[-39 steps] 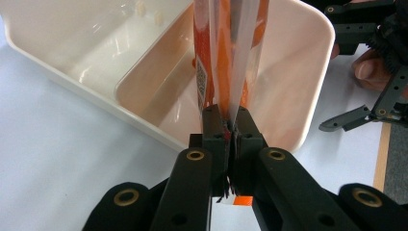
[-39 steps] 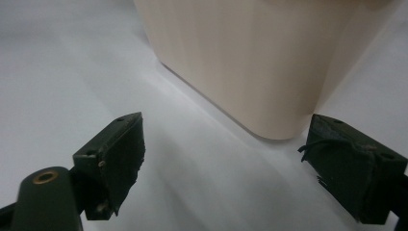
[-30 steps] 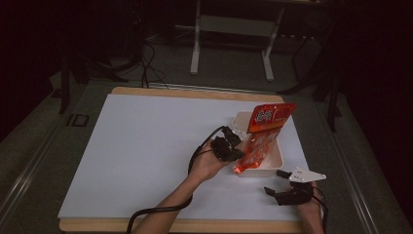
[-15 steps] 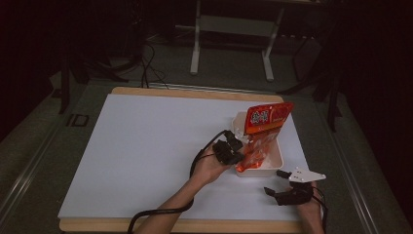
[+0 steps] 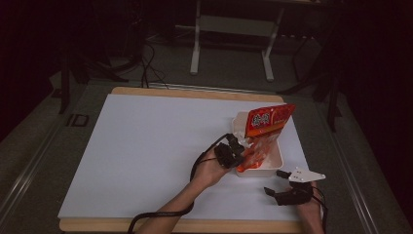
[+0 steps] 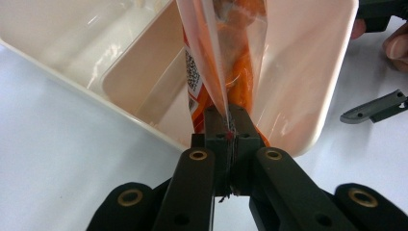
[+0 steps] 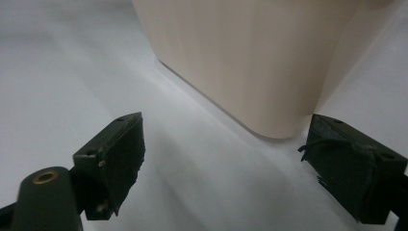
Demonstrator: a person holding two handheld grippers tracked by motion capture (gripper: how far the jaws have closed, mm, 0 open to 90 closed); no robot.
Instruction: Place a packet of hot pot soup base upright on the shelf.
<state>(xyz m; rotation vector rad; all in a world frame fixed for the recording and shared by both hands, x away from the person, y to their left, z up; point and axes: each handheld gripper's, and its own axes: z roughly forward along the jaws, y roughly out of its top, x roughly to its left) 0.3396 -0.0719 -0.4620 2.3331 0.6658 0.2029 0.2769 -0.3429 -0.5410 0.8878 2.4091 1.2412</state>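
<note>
Your left gripper (image 6: pixel 230 126) is clamping its jaws on the clear lower edge of the orange snack bag (image 5: pixel 263 127), and you are holding that bag tilted over the cream plastic tub (image 5: pixel 272 163), its printed end rising past the tub's far rim. The tub is sitting on the white table (image 5: pixel 146 146). Your right gripper (image 7: pixel 226 159) is resting just beside the tub's near corner, jaws standing wide apart around nothing.

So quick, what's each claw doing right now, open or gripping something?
Left claw: closed on the bottom edge of the orange-and-clear plastic snack bag, over the cream plastic tub.
Right claw: open, holding nothing, beside the tub.
</note>
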